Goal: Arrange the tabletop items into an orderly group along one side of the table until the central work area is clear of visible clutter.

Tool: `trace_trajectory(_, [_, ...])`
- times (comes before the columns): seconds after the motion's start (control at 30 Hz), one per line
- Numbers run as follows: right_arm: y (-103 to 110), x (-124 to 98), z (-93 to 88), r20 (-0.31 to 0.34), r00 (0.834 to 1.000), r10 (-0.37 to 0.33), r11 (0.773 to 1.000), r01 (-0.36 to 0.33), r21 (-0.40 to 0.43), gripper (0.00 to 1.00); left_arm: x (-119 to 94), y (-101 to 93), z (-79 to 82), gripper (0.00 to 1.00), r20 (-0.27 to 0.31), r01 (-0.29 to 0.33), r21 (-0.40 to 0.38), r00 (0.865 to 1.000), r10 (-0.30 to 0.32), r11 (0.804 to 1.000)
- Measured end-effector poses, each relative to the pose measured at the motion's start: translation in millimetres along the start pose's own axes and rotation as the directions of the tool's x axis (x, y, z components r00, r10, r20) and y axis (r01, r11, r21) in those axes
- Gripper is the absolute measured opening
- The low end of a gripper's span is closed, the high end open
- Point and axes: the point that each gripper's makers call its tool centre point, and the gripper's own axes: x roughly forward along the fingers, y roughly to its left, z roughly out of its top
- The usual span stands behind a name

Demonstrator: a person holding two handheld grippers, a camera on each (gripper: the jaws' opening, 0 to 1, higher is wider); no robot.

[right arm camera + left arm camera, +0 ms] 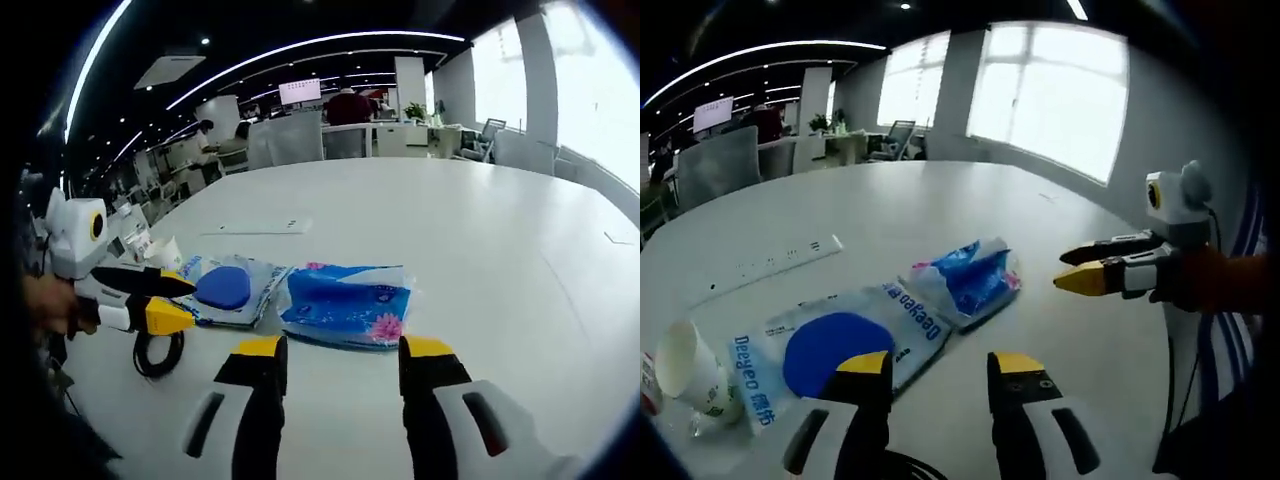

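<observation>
Left gripper (940,368): jaws apart, nothing between them, hovering above the table (940,210) just short of the wipes pack (830,345). Right gripper (342,352): jaws likewise apart and empty, aimed at the tissue pack (345,303).

Layout: wipes pack and tissue pack lie flat, touching or nearly so, toward the table's near edge. Paper cup (685,368) tipped beside the wipes pack. Power strip (770,265) further in. Black cable (158,355) coiled near the left gripper.

Step, as judged: approach before a grasp; nothing lifted yet.

Next move probably needs each gripper lowered onto a pack edge; thin flat packs offer little to pinch.
</observation>
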Motion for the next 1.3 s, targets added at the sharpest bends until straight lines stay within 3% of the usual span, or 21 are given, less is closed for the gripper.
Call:
trace_trajectory(0.2, [26, -5, -11.3, -0.027, 0.999, 0.035, 0.999, -0.035, -0.016, 0.49, -27, 11.7, -18.8, 0.43, -0.002, -0.026, -0.032, 1.000, 0.026, 0.999])
trace_trajectory(0.3, [38, -6, -15.8, -0.036, 0.998, 0.048, 0.999, -0.049, -0.016, 0.51, -39, 24.4, -31.9, 0.46, -0.034, -0.076, -0.048, 0.997, 0.074, 0.996])
trace_trajectory(0.63, [81, 2, -20.9, -0.068, 0.991, 0.116, 0.992, -0.119, -0.038, 0.57, -75, 56.2, -63.0, 0.48, -0.085, -0.146, -0.099, 0.987, 0.138, 0.984])
trace_trajectory(1.13, [140, 23, -32.8, -0.137, 0.970, 0.199, 0.976, -0.209, -0.062, 0.58, -102, 73.3, -102.7, 0.48, -0.124, -0.178, -0.181, 0.980, 0.157, 0.967])
trace_trajectory(1.3, [158, 27, -38.3, -0.159, 0.963, 0.215, 0.972, -0.228, -0.063, 0.56, -103, 72.0, -107.9, 0.46, -0.128, -0.168, -0.211, 0.981, 0.144, 0.963])
